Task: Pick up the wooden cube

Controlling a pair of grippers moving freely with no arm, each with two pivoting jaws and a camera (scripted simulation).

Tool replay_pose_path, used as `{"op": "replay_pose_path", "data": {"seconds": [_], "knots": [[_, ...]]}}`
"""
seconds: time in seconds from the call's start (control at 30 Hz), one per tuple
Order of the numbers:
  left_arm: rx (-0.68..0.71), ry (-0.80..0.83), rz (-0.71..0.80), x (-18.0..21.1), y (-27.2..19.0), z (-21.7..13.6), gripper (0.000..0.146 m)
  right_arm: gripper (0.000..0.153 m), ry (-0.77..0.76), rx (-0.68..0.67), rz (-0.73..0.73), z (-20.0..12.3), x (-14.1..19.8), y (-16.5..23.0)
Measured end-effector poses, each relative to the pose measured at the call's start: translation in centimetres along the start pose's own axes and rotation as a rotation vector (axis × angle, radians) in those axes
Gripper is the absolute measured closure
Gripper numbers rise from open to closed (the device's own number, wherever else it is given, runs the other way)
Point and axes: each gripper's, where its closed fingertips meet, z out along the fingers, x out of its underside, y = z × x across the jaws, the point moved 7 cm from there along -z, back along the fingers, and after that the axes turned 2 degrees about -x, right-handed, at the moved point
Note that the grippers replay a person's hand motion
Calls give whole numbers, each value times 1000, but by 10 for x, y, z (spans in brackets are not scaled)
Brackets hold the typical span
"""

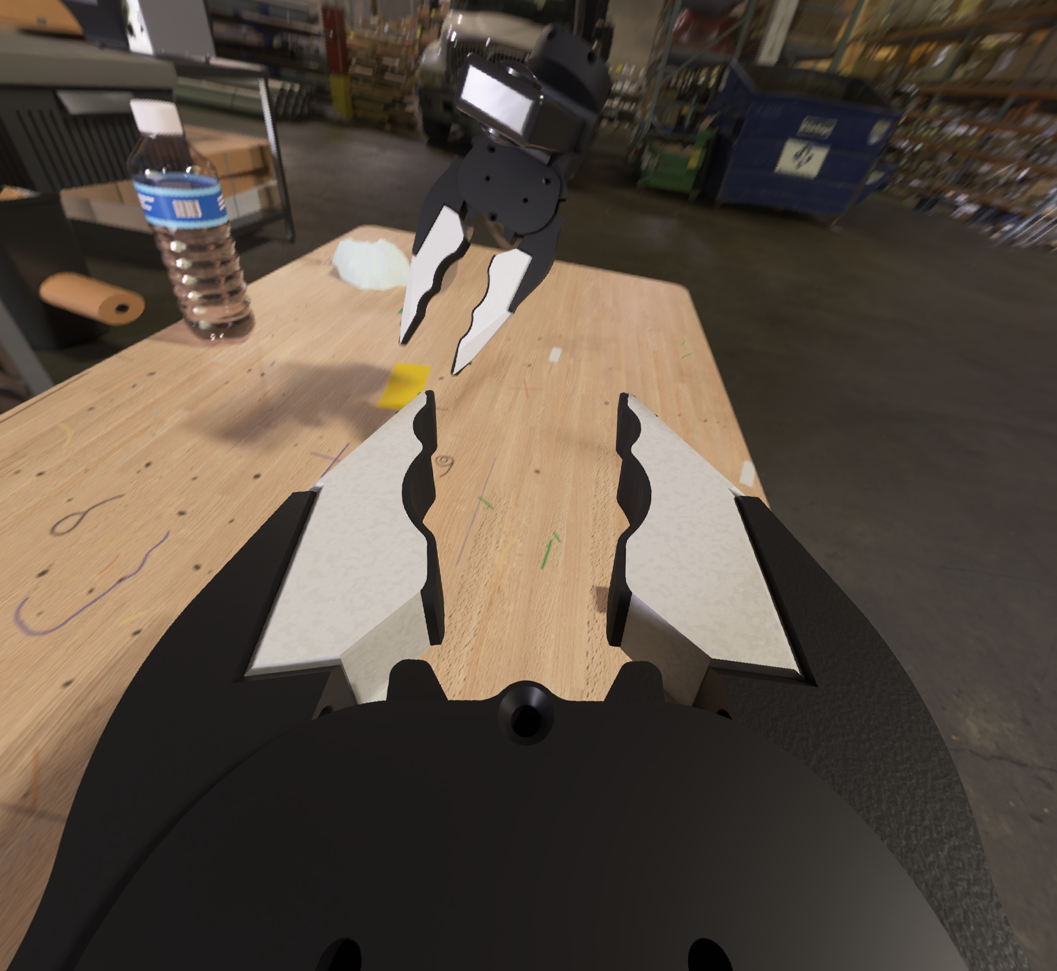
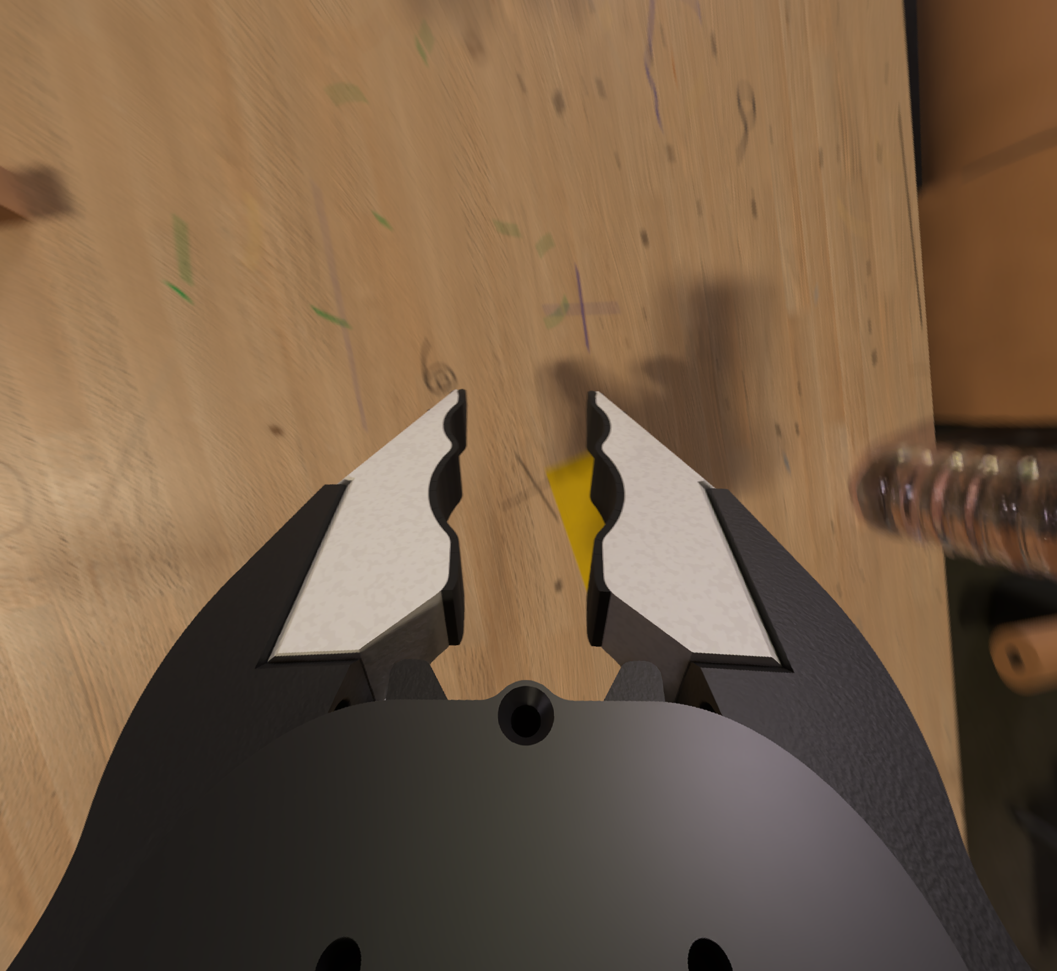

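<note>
A small brown block, likely the wooden cube point(image 2: 26, 195), shows blurred at the left edge of the right wrist view, lying on the wooden table point(image 2: 229, 429). In the left wrist view only a brown sliver point(image 1: 600, 597) peeks from behind my left gripper's right finger. My left gripper point(image 1: 526, 395) is open and empty, low over the table point(image 1: 171, 486). My right gripper point(image 2: 527, 393) is open and empty, pointing down at the table. It also shows in the left wrist view point(image 1: 432, 355), hovering above a yellow patch point(image 1: 403, 384).
A clear water bottle point(image 1: 191, 234) stands at the table's left edge; it shows blurred in the right wrist view point(image 2: 961, 497). A white crumpled object point(image 1: 369, 263) lies at the far end. The yellow patch point(image 2: 575, 509) lies flat under my right gripper's right finger.
</note>
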Motion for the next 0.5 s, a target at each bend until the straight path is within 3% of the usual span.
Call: {"op": "replay_pose_path", "data": {"seconds": [0.1, 0.27, 0.5], "knots": [[40, -22, -11, 8, -1, 2, 83, 126, -186, -117, -58, 9, -21, 13], [-80, 278, 105, 28, 5, 11, 90, 140, -39, -165, -16, 51, -19, 16], [-176, 555, 201, 56, 9, 20, 87, 145, 29, -149, -19, 62, -10, 14]]}}
